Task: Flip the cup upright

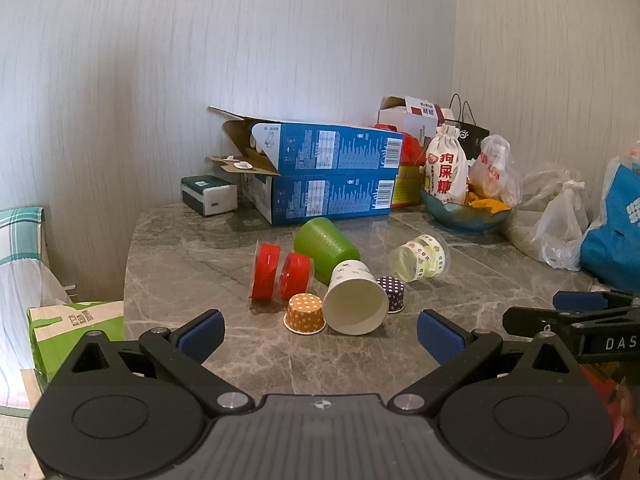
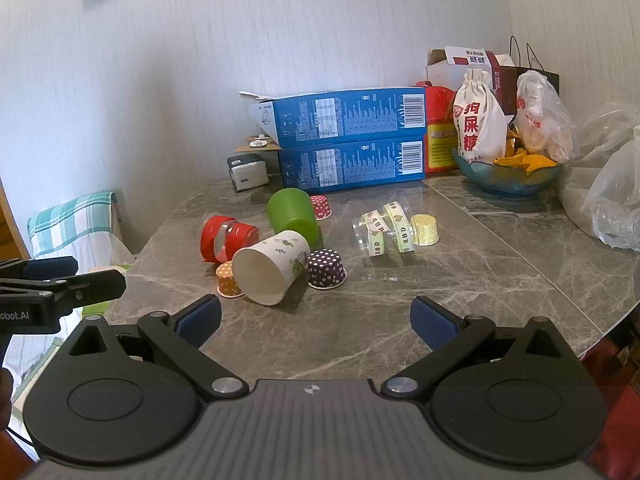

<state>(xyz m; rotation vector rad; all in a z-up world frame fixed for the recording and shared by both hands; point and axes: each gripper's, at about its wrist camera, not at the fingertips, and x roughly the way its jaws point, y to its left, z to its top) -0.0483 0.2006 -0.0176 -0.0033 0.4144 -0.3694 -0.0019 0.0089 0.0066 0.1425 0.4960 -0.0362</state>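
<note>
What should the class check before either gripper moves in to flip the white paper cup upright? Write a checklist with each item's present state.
1. Left gripper open and empty: ok.
2. Right gripper open and empty: ok.
3. White paper cup already upright: not ok, it lies on its side, mouth toward the cameras.
4. Room around the cup: not ok, orange dotted cup and purple dotted cup sit close on either side.
5. Green cup clear behind it: cannot tell, they may touch.
6. Bare table in front for approach: ok.
</note>
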